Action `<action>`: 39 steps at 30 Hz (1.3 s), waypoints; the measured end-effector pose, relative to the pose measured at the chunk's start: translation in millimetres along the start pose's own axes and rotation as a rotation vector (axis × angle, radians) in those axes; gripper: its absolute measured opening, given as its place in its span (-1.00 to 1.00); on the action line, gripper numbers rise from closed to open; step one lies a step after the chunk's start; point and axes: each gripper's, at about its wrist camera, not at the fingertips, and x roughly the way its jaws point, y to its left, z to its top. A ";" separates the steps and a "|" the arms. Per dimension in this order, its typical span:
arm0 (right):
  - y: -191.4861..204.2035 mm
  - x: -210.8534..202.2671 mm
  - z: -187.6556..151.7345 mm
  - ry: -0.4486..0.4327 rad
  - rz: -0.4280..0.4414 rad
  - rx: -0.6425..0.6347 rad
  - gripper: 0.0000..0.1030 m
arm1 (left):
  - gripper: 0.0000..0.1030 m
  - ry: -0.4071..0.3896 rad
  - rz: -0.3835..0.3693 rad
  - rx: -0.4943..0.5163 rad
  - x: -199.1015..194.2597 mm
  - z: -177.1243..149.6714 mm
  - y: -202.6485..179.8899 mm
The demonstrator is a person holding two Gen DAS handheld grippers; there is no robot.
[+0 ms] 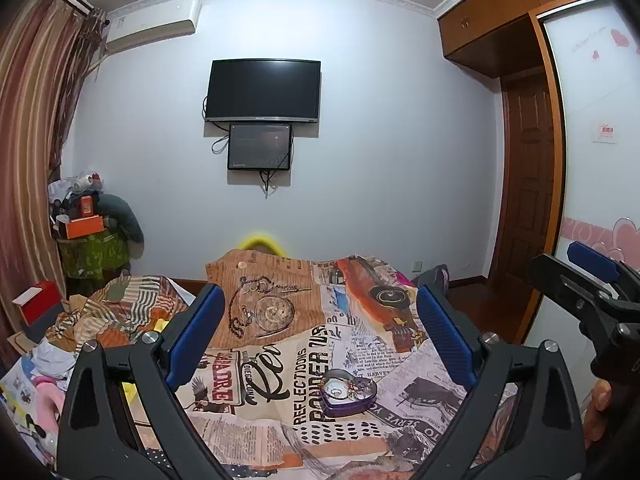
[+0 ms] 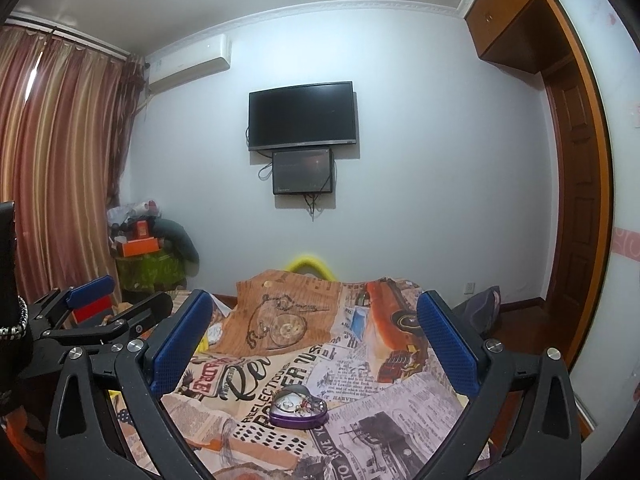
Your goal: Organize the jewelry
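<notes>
A purple heart-shaped jewelry tin (image 1: 349,394) lies open on the newspaper-print cloth (image 1: 280,420), with small jewelry pieces inside it. It also shows in the right wrist view (image 2: 299,407). My left gripper (image 1: 320,332) is open and empty, held above and behind the tin. My right gripper (image 2: 316,340) is open and empty too, at about the same height. Each gripper shows at the edge of the other's view: the right one (image 1: 592,280) and the left one (image 2: 100,300).
The cloth covers a raised surface with a yellow chair back (image 1: 262,242) behind it. Striped bedding (image 1: 116,312) and clutter lie to the left. A TV (image 1: 262,90) hangs on the far wall. A wooden door (image 1: 524,200) and wardrobe are at right.
</notes>
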 end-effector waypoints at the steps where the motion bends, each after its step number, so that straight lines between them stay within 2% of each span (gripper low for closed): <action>1: -0.2 -0.5 0.2 0.001 -0.001 -0.001 0.97 | 0.88 0.002 0.000 0.000 0.4 -0.4 -0.2; 39: -1.9 3.5 -3.3 0.035 -0.008 0.008 0.97 | 0.88 0.042 -0.005 -0.012 9.0 -5.5 -2.2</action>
